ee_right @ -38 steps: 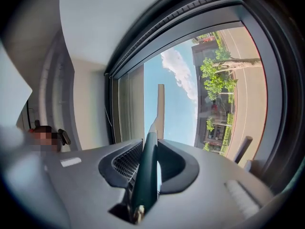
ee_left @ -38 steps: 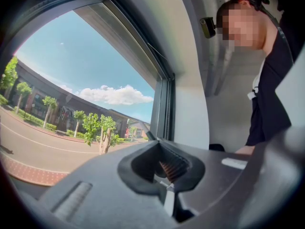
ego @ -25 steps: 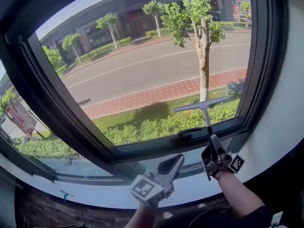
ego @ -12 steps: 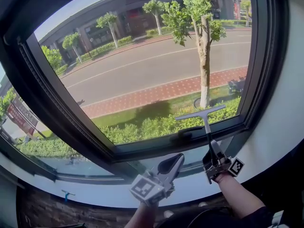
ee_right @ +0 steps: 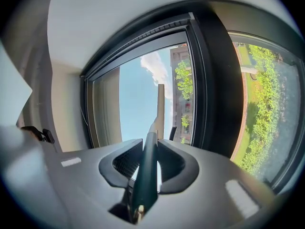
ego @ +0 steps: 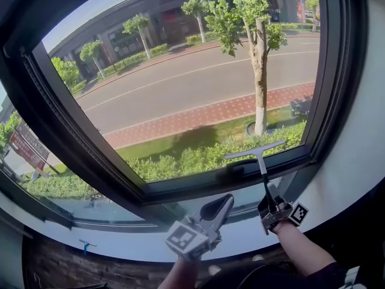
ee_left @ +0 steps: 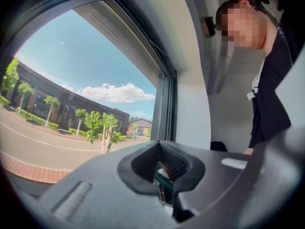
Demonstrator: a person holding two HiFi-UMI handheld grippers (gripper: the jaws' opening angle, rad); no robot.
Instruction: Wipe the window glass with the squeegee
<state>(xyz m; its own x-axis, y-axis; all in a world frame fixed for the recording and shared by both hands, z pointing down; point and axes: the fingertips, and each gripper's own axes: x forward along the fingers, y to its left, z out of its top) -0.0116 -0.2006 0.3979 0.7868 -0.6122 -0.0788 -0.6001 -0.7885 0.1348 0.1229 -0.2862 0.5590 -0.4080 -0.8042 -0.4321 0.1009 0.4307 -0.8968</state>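
Right gripper has its jaws clamped on the dark handle of the squeegee, which stands upright from it. The squeegee's blade lies against the window glass in its lower right corner, just above the bottom rail of the window frame, with the blade's right end tilted a little higher. Left gripper hangs below that bottom rail, left of the right gripper, its jaws together with nothing between them.
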